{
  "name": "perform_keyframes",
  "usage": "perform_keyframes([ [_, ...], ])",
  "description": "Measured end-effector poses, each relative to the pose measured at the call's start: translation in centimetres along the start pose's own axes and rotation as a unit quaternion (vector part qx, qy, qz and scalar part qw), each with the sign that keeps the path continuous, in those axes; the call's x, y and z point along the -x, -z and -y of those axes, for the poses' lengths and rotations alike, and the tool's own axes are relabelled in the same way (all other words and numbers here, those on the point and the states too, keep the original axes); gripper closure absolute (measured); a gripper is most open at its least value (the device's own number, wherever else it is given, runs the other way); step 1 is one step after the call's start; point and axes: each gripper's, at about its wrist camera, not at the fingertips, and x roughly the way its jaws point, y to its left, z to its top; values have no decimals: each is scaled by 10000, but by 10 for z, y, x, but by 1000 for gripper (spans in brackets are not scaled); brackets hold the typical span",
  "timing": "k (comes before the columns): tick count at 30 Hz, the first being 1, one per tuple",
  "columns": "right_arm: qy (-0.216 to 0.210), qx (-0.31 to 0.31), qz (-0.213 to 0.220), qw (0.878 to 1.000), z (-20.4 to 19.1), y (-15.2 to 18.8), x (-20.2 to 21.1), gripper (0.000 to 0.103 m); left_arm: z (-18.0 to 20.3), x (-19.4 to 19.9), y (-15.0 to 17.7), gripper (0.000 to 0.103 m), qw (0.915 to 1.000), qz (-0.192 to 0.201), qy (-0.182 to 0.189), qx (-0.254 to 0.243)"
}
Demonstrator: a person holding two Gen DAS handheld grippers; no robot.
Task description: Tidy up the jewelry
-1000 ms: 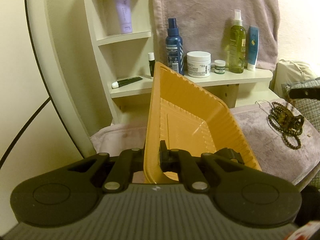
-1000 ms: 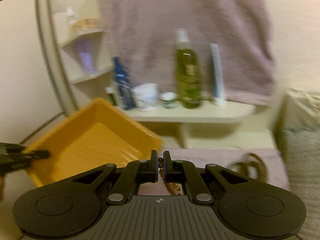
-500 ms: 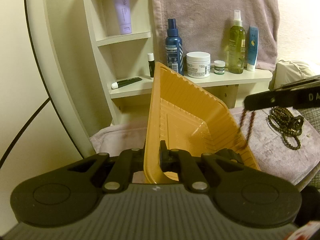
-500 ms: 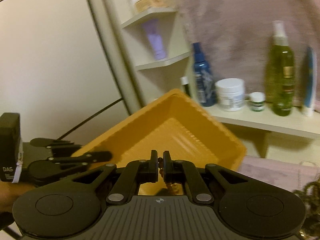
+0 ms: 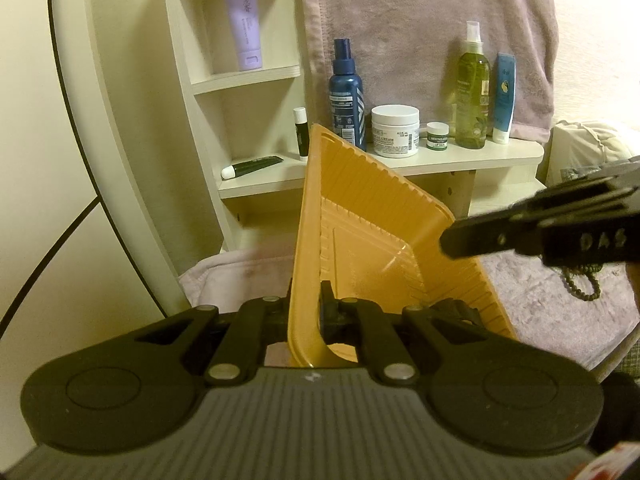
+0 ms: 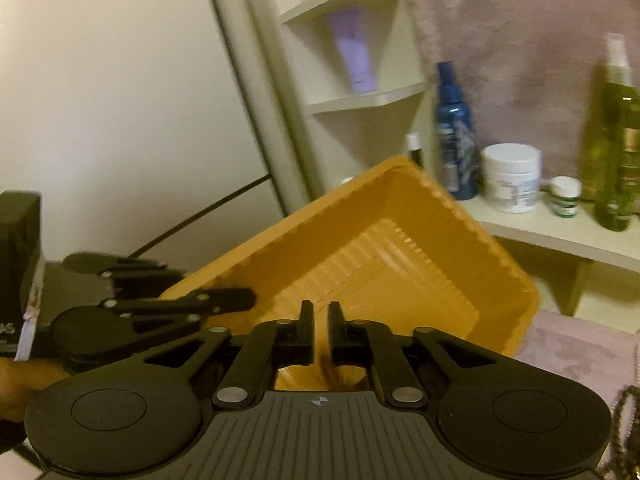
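My left gripper [image 5: 306, 312] is shut on the rim of an orange plastic tray [image 5: 360, 232] and holds it tilted above the mauve towel. In the right wrist view the tray [image 6: 384, 252] lies ahead, with the left gripper [image 6: 240, 298] clamped on its left rim. My right gripper [image 6: 320, 320] is over the tray with its jaws slightly apart; a blurred brown bead strand [image 6: 332, 376] drops just below them. The right gripper also shows in the left wrist view [image 5: 452, 240], over the tray's right edge. A dark beaded necklace [image 5: 580, 280] lies on the towel, partly hidden.
A cream shelf [image 5: 460, 158] behind the tray carries a blue spray bottle [image 5: 346, 92], a white jar [image 5: 395, 130], a small jar, a green spray bottle [image 5: 473, 92] and a blue tube. A purple tube [image 5: 244, 26] stands on an upper shelf. A mauve towel [image 5: 540, 280] covers the surface.
My right gripper moved left over the tray and its jaws parted; the bead strand it pinched is now dropping below them. The left gripper and tray stayed put.
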Motion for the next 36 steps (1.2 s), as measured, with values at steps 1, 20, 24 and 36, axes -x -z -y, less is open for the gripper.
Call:
perform_keyframes([
  [1,80,-56,67,9999,3,0,3,64,0,0,0,96,10000,1,3,-3],
  [20,3354,-1479,433,9294,97,105,143,54,-2,0,0,96,10000,7,12,34],
  [24,3679,-1524,272,9169,107,122,157,54,-2,0,0,96,10000,10,10,28],
  [36,3915,-1053,-79,9141,115,132,134,81,-2,0,0,97,10000,8,6,14],
])
